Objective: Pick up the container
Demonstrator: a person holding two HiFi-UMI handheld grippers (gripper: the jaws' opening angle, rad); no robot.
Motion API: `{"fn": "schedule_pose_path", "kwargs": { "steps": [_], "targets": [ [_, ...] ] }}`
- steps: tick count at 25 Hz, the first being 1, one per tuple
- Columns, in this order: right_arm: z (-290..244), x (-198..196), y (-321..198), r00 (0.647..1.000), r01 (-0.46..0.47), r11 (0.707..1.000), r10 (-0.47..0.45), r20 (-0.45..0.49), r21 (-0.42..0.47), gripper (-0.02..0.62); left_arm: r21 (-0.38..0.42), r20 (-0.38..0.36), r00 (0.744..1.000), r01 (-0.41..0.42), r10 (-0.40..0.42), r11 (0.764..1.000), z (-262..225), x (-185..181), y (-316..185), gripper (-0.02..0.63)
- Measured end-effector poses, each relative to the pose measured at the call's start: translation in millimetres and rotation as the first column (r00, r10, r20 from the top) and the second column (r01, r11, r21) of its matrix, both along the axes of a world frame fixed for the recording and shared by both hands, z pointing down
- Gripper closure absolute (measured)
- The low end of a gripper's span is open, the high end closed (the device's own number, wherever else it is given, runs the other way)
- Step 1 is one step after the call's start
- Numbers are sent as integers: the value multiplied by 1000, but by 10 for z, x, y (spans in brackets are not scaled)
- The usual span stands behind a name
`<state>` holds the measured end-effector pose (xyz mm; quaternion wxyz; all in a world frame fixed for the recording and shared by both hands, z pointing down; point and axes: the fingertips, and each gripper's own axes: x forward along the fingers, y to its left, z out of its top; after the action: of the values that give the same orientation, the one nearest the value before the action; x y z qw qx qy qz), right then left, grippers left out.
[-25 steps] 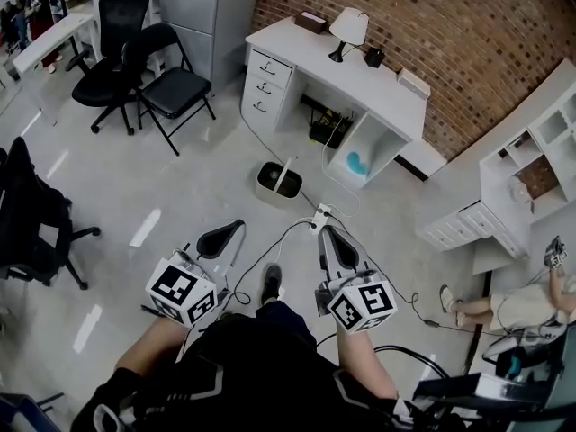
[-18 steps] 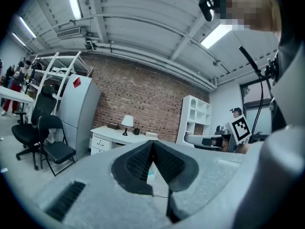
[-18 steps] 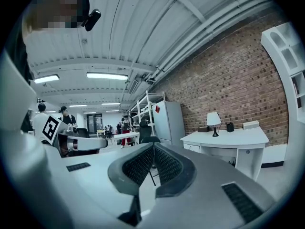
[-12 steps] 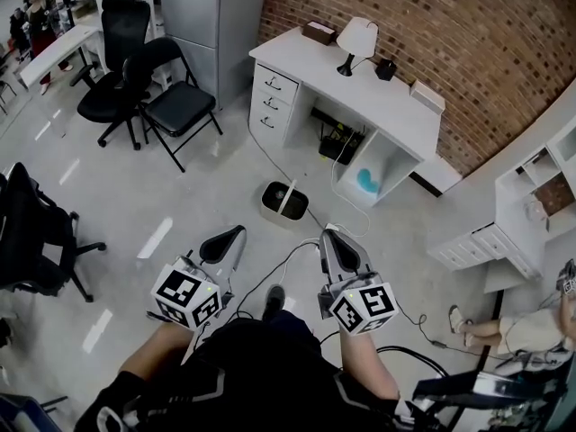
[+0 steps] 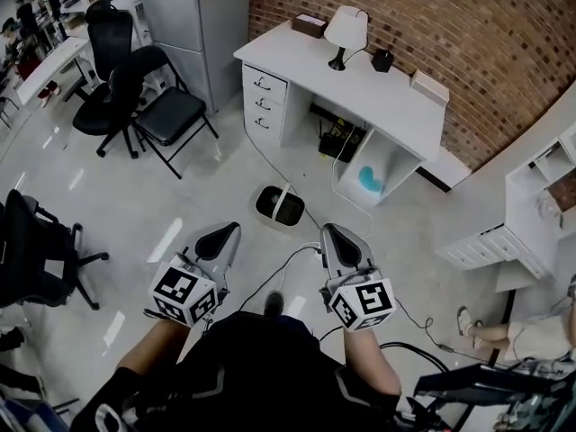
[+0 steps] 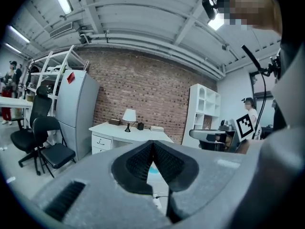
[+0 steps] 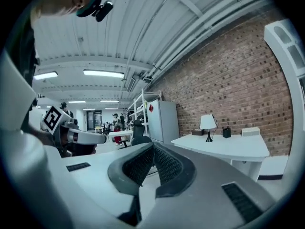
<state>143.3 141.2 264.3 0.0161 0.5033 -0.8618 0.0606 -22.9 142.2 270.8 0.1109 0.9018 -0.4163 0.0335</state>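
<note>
The container (image 5: 277,205) is a small dark bin with a white handle, standing on the grey floor in front of the white desk (image 5: 360,84) in the head view. Both grippers are held out level, side by side, short of the bin and apart from it. The left gripper (image 5: 221,238) is shut with nothing in it, its black pads (image 6: 138,162) meeting at the tip. To the right, the right gripper (image 5: 337,239) is also shut and empty, its pads (image 7: 167,165) pressed together. Neither gripper view shows the bin.
White cables (image 5: 297,259) trail over the floor from the desk towards my feet. A folding chair (image 5: 171,106) and office chairs (image 5: 99,88) stand at the left beside a grey cabinet (image 5: 189,16). A lamp (image 5: 344,32) is on the desk, and white shelving (image 5: 531,223) at the right.
The whole view has advanced towards the desk. The bin now lies closer to both grippers. Both grippers stay shut and side by side.
</note>
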Motion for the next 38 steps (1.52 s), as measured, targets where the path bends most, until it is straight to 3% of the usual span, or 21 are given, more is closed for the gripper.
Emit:
{"fn": "schedule_pose_path", "kwargs": {
  "steps": [7,14,21,28,33,38],
  "targets": [
    [102,475,-397,1000,24,1000,-24,-6,-1,586,-26,47,999,0,1,1000,93,469,-397,598],
    [195,622,-606,1000,13,1000,-13,7,-16,586,-47,76,997,-29,33,998,129,666,-598,598],
    [296,605,-845,1000,3,999,-3,-6,-47,586,-88,17,1000,-8,10,996,281,586,-911,598],
    [339,345,-1284,1000,-24,998,22,-21,-56,586,-81,-43,998,-59,55,995,363,437,-1489,598],
    [326,208,-1746,995,-102,993,101,-8,-56,586,-57,-33,994,-110,109,992,335,272,-2061,598],
    [385,74,-2169,985,-175,978,175,-10,-114,586,-51,-42,986,-166,164,985,327,84,-2557,598]
  ]
}}
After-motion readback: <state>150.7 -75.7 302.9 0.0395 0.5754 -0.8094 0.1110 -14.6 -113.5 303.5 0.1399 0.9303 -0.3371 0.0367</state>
